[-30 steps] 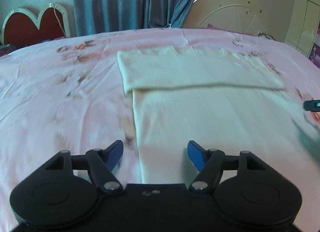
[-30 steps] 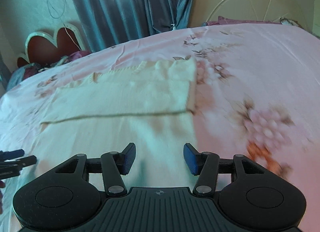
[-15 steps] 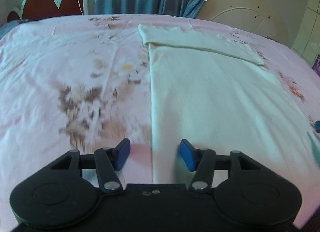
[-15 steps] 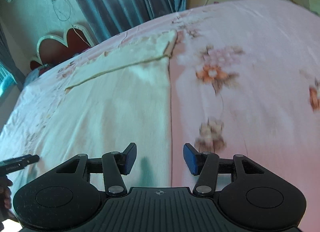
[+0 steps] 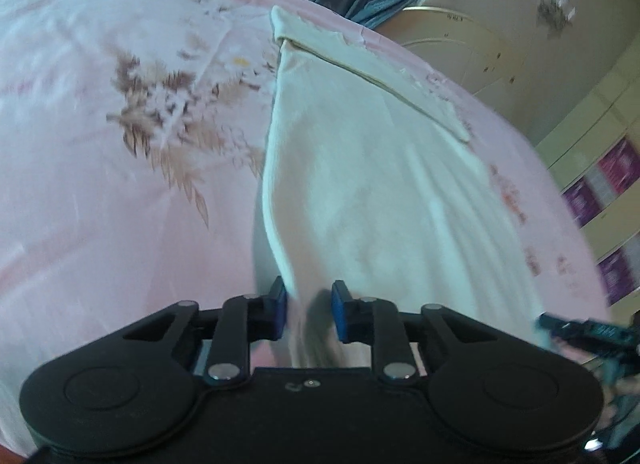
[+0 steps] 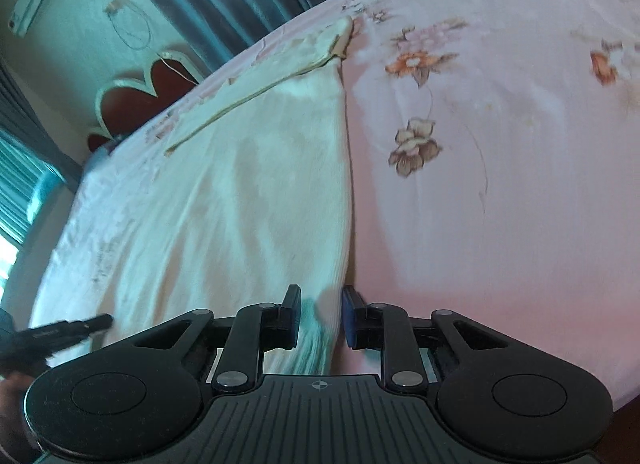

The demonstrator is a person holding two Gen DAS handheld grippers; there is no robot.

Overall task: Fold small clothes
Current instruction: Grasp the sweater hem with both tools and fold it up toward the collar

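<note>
— Blue pads of the left gripper [image 5: 307, 310] were closing on the near left corner of the cream garment [image 5: 360, 184], cloth between them. And the other?

— The right gripper [image 6: 320, 316] was closing on its near right corner likewise. It lay flat on the pink bedsheet [image 6: 500, 184], far end folded over; soft, light, limp. Corners seemed the best hold.

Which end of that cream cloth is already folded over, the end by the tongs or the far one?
The far end of the cream cloth, toward the curtains: a flap lies doubled back there. The near end sits single between both tongs.
</note>
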